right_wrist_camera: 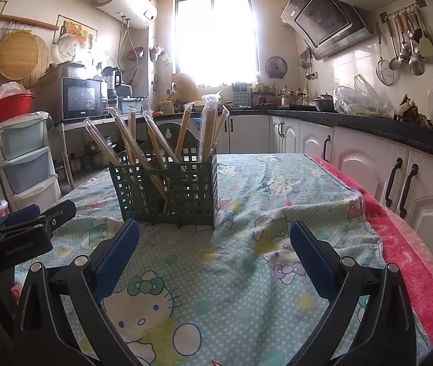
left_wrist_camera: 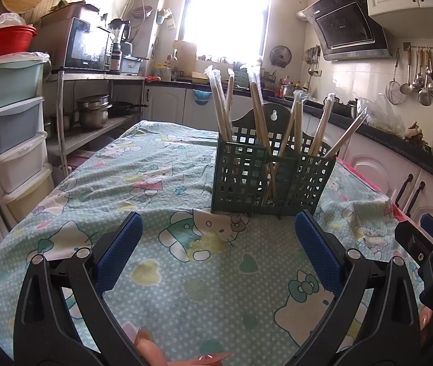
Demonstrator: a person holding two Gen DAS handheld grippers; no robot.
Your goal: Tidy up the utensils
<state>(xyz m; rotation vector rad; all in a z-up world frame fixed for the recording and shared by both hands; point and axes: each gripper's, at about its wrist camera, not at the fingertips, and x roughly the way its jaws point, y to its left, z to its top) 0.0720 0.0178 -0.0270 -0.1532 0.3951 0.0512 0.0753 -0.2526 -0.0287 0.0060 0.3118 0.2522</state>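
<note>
Left wrist view: left tongs (left_wrist_camera: 216, 253) spread wide, nothing between the blue pads, hovering low over the cartoon-print cloth (left_wrist_camera: 143, 183) on the desk. Green lattice basket (left_wrist_camera: 271, 180) stands straight ahead and a little right of the tongs' centre line, near but apart from the tips. Right tongs (left_wrist_camera: 429, 241) show at the right edge of this view, beside the left ones.

Right wrist view — right tongs (right_wrist_camera: 214, 244) also wide open and empty. Here the basket (right_wrist_camera: 167, 189) sits ahead and a bit left of centre, so it lies roughly between the two tongs' lines of sight. Neither looks clearly nearer; cannot tell which has the shorter reach.

Basket contents: plastic-wrapped chopsticks (left_wrist_camera: 257, 106), several pairs, standing on end and fanned outward, tops leaning left and right over the rim. Long axis near upright, tilted. A divider splits the basket into compartments and sticks sit on both sides of it; exact count per side unclear through the lattice.

Judgement: no loose sticks visible on the cloth — the task looks close to done or between steps. Any next grab would mean closing in from above on a wrapped top, pads across the stick's width.
</note>
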